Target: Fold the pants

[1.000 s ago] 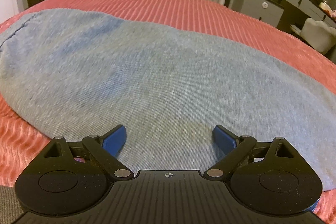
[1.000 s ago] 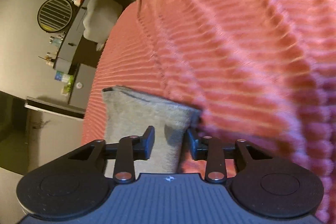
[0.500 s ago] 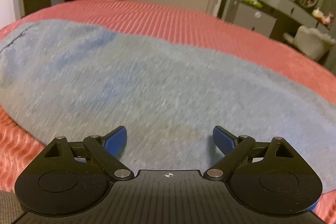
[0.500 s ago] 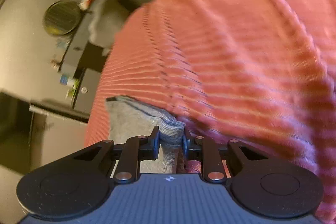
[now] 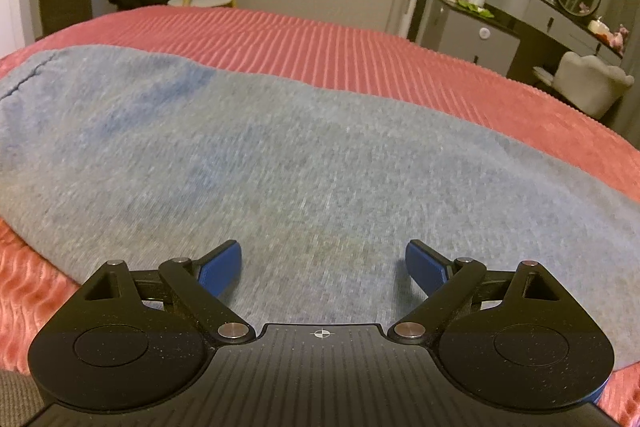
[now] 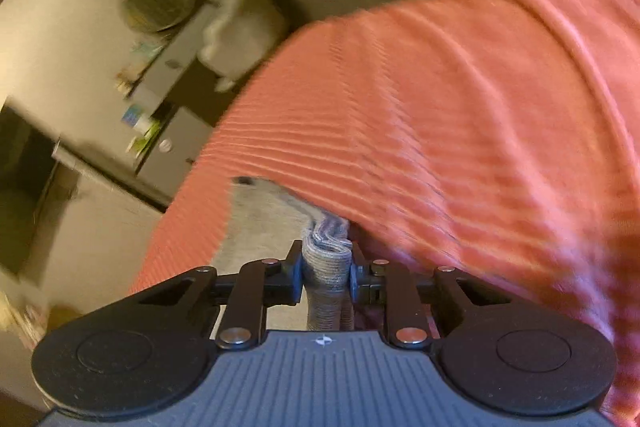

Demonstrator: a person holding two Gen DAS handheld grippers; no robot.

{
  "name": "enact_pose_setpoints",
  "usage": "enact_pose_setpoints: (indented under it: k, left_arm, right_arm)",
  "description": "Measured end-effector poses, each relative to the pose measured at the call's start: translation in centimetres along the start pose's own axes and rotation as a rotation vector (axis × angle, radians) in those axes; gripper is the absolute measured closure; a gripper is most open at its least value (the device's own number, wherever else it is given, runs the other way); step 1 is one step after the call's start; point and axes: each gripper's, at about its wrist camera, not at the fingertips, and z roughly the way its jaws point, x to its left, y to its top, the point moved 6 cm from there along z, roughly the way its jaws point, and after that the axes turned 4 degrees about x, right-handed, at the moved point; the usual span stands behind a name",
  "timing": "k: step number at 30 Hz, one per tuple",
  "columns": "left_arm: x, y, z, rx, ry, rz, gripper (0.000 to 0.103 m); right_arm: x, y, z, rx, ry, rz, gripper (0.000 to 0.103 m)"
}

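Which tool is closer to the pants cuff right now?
Right. The right tool is clamped on the bunched cuff. The left tool hovers open over the broad grey pants, gripping nothing.

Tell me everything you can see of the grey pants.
The pants are grey knit fabric, like sweatpants, with a faint bluish patch and a dark stitched seam at the far left. They lie spread flat across the ribbed red bedspread. The left tool hovers open over them, gripping nothing. The right tool pinches a bunched ribbed edge, raised off the bedspread.
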Motion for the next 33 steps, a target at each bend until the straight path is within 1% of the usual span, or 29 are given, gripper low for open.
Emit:
enact_pose_setpoints:
  k: [2,4,5,7,9,10,12,13,14,15,17,20,22,23,24,25,26,28,29,31,32,33]
  left_arm:
    - [0.0,0.0,0.2,0.0,0.002,0.004,0.009]
    - [0.1,0.1,0.2,-0.004,0.0,0.001,0.009]
    - [0.1,0.1,0.1,-0.008,-0.005,-0.001,0.009]
    - [0.1,0.2,-0.1,-0.016,-0.015,-0.005,0.009]
    - [0.2,0.3,-0.4,-0.023,-0.026,-0.01,0.009]
    - [0.3,0.3,-0.5,-0.026,-0.029,-0.016,0.009]
    - [0.4,0.3,-0.6,-0.025,-0.032,-0.028,0.009]
    - [0.6,0.3,-0.6,-0.026,-0.032,-0.036,0.009]
    - [0.6,0.3,-0.7,-0.027,-0.039,-0.041,0.009]
    - [0.6,0.4,-0.8,-0.026,-0.056,-0.044,0.009]
    - [0.4,0.4,-0.8,-0.022,-0.099,-0.029,0.009]
    - [-1.2,0.1,-0.5,0.017,-0.148,0.046,0.009]
    - [-3.0,0.1,-0.3,0.061,-0.206,0.1,0.01]
    - [-4.2,0.2,-0.3,0.078,-0.235,0.126,0.01]
    - [-5.3,0.3,-0.3,0.09,-0.263,0.14,0.011]
    - [-6.8,0.5,-0.3,0.108,-0.304,0.146,0.012]
    - [-8.2,0.7,-0.2,0.129,-0.347,0.147,0.012]
    - [-11.6,1.2,0.2,0.183,-0.433,0.147,0.014]
    - [-13.2,1.4,0.5,0.209,-0.465,0.15,0.015]
    - [-16.6,2.0,1.3,0.249,-0.509,0.171,0.024]
    - [-18.3,2.3,1.7,0.259,-0.521,0.193,0.026]
    - [-19.7,2.6,2.2,0.268,-0.532,0.214,0.031]
  right_arm:
    - [5.0,-0.7,-1.1,-0.022,0.027,-0.195,0.084]
    - [11.0,-2.9,-2.1,-0.013,0.1,-0.413,0.084]
    - [13.7,-4.4,-2.5,-0.002,0.145,-0.51,0.084]
    - [18.8,-8.7,-3.1,0.056,0.282,-0.68,0.088]
    - [22.1,-13.4,-3.2,0.155,0.404,-0.78,0.096]
    - [23.3,-16.2,-3.0,0.209,0.441,-0.826,0.095]
    - [24.4,-20.6,-2.3,0.296,0.465,-0.887,0.095]
    - [24.3,-22.0,-1.8,0.333,0.447,-0.896,0.095]
    - [24.0,-22.7,-1.4,0.357,0.438,-0.867,0.095]
    - [23.3,-22.7,-1.0,0.375,0.431,-0.806,0.095]
    - [21.5,-21.2,-0.3,0.386,0.388,-0.652,0.094]
    - [17.5,-16.6,0.5,0.331,0.286,-0.4,0.093]
    - [14.1,-13.7,0.3,0.259,0.179,-0.277,0.093]
    - [12.7,-12.7,0.1,0.219,0.125,-0.246,0.092]
    - [11.2,-11.9,0.0,0.177,0.062,-0.22,0.087]
    - [9.5,-11.2,0.1,0.15,-0.008,-0.168,0.077]
    - [8.0,-10.8,0.4,0.146,-0.038,-0.105,0.074]
    - [5.5,-10.6,1.1,0.17,-0.084,0.017,0.07]
    - [4.8,-10.5,1.5,0.177,-0.1,0.044,0.068]
    - [4.4,-10.7,1.9,0.161,-0.122,0.071,0.061]
    - [4.1,-10.6,2.0,0.156,-0.123,0.072,0.06]
    - [3.9,-10.6,2.2,0.154,-0.116,0.075,0.06]
